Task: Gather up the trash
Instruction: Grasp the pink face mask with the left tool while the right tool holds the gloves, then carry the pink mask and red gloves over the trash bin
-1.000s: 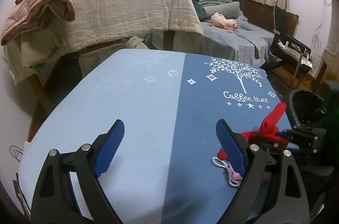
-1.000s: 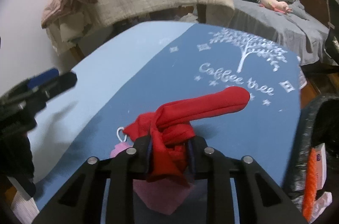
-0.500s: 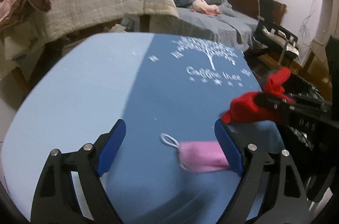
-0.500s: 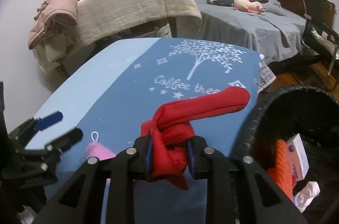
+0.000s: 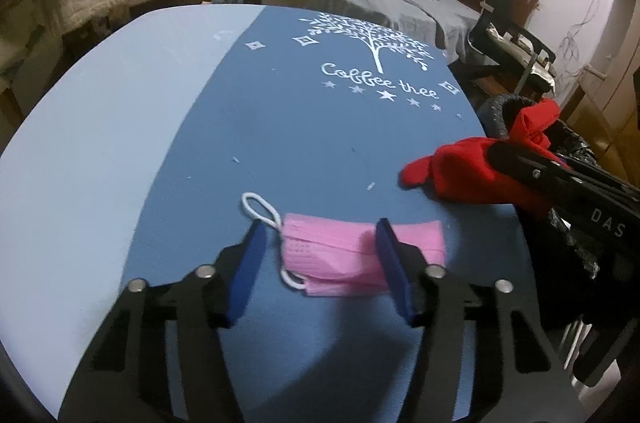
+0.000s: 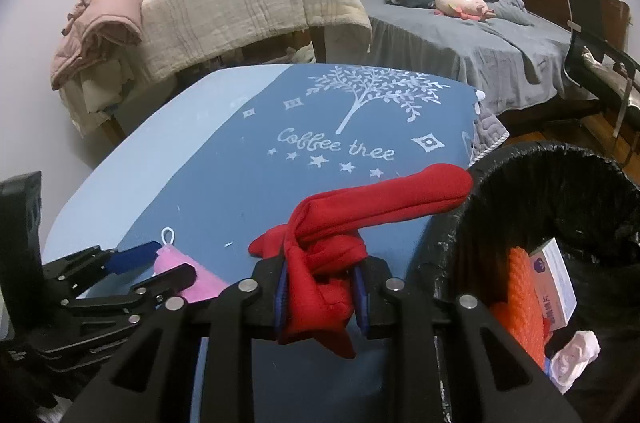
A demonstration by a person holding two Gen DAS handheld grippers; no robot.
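A pink face mask [image 5: 340,251] with white ear loops lies flat on the blue table [image 5: 120,143] near its front edge. My left gripper [image 5: 320,225] straddles it, jaws closing. The right pad overlaps the mask and the left pad stands just off its edge by the ear loop. From the right wrist view the mask [image 6: 200,283] sits between the left gripper's [image 6: 170,259] fingers. My right gripper [image 6: 322,275] is shut on a knotted red cloth [image 6: 380,199], held at the table's right edge beside the black-lined bin [image 6: 560,159]. The red cloth [image 5: 460,171] also shows at the right of the left wrist view.
The bin holds an orange mesh piece [image 6: 520,291], a small box [image 6: 554,283] and a crumpled white tissue [image 6: 576,355]. Behind the table stand a chair under a beige blanket [image 6: 248,3], a pink jacket [image 6: 104,19], a grey bed [image 6: 460,39] and a black chair [image 5: 516,39].
My left gripper came down and forward over the pink mask and its jaws narrowed around it. My right gripper carried the red cloth rightward to the bin's rim.
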